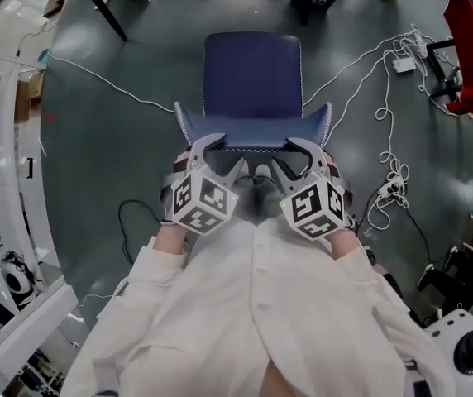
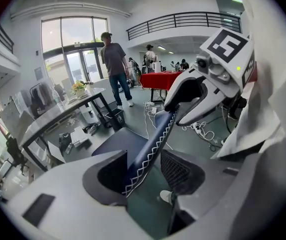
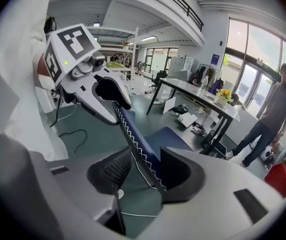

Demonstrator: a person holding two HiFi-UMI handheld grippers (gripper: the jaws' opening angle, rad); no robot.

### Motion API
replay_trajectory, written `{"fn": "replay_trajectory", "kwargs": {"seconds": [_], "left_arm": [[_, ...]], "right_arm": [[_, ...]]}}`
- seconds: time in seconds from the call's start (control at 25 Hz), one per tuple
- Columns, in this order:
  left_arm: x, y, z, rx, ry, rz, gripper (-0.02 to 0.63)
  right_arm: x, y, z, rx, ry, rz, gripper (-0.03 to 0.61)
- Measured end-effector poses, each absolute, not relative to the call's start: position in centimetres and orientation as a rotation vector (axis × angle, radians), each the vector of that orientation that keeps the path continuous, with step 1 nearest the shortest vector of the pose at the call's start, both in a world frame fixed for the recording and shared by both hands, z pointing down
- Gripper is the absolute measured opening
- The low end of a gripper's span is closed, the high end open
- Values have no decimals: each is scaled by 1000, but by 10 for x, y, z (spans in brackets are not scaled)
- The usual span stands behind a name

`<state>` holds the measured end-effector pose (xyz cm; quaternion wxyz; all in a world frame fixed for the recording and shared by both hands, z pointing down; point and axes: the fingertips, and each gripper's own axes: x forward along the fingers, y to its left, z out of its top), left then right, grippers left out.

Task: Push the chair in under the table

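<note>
The blue chair's seat (image 1: 251, 73) faces away from me on the dark floor, and its backrest (image 1: 253, 131), edged with white zigzag stitching, is just below my hands. My left gripper (image 1: 212, 151) straddles the left part of the backrest's top edge, my right gripper (image 1: 298, 151) the right part. In the left gripper view the backrest (image 2: 145, 154) runs between the jaws of the left gripper (image 2: 145, 171), with a gap to one pad. The right gripper view shows the same for the right gripper (image 3: 145, 171) and the backrest (image 3: 138, 144). Both stand open.
A black-legged table (image 2: 58, 111) with clutter under it stands beyond the chair; one leg (image 1: 104, 7) shows at top left. White cables (image 1: 389, 180) trail over the floor on the right. A red-covered table (image 1: 472, 48) is far right. A person (image 3: 273, 114) stands by the glass doors.
</note>
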<state>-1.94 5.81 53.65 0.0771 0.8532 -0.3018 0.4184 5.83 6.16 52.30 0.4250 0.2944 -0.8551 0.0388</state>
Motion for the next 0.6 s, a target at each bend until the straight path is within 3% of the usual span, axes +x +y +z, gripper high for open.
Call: {"fn": "replay_trajectory", "kwargs": {"seconds": [0.6], "left_arm": [[-15, 51, 544, 2565, -859, 1313, 176]], "right_arm": [[64, 52, 528, 761, -2094, 31, 160]]}}
